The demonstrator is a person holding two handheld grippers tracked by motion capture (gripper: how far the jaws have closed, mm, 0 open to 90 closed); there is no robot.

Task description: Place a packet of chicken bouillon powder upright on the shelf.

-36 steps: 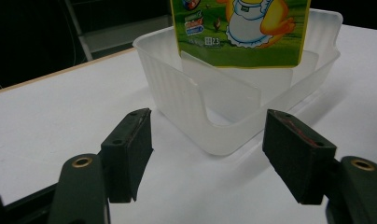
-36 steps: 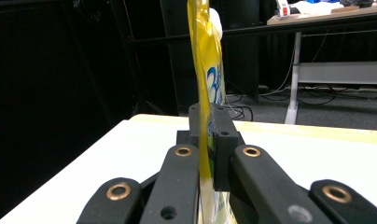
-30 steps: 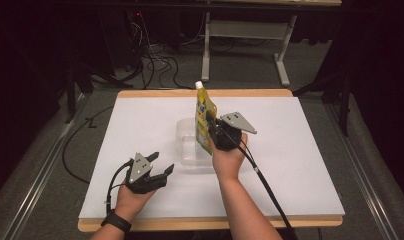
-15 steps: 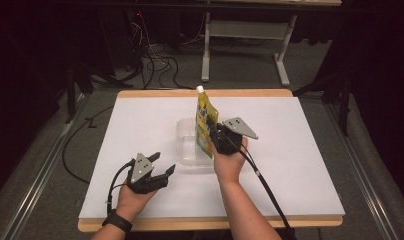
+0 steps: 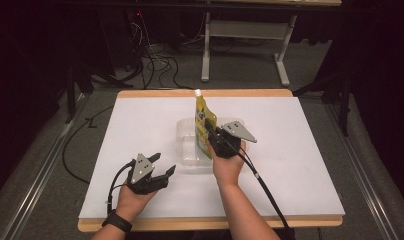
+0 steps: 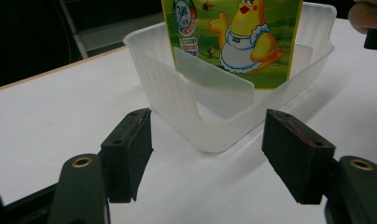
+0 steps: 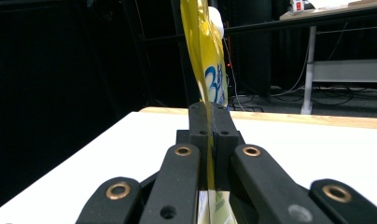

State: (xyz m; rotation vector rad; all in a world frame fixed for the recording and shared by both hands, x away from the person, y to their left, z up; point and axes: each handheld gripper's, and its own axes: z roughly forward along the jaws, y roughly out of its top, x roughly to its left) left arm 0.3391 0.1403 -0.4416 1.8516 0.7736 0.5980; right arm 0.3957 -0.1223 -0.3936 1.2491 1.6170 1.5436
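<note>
**A:** Where is the pouch?

**B:** The yellow spouted pouch [image 5: 205,125] stands upright near the middle of the table [image 5: 140,125], its lower part down inside the clear plastic container [image 5: 187,135]. Its white cap points up and toward the far side. The left tool view shows the printed face: a cartoon chick in an apron on a green field.

**A:** And the right tool?

**B:** The right tool [image 5: 216,141] is clamped on the pouch's right, near edge. In the right tool view the two black jaws are pressed together with the thin yellow film running straight up between them. The right hand [image 5: 227,162] holds it from the near side, and the cable [image 5: 262,182] trails back toward the table's near edge.

**A:** The left one?

**B:** The left tool [image 5: 162,167] sits low over the white table surface, near and left of the container, well apart from the pouch. Its jaws stand wide apart with nothing between them. In its own view the container's rounded near corner lies just beyond the gap, not touching either jaw.

**A:** Anything inside the container besides the pouch?

**B:** An upright translucent divider wall [image 6: 214,79] in front of the pouch. Beyond that I cannot tell.

**A:** And beyond the table?

**B:** A white-legged desk frame [image 5: 245,45] and loose cables [image 5: 155,65] on the floor, on the far side.
</note>
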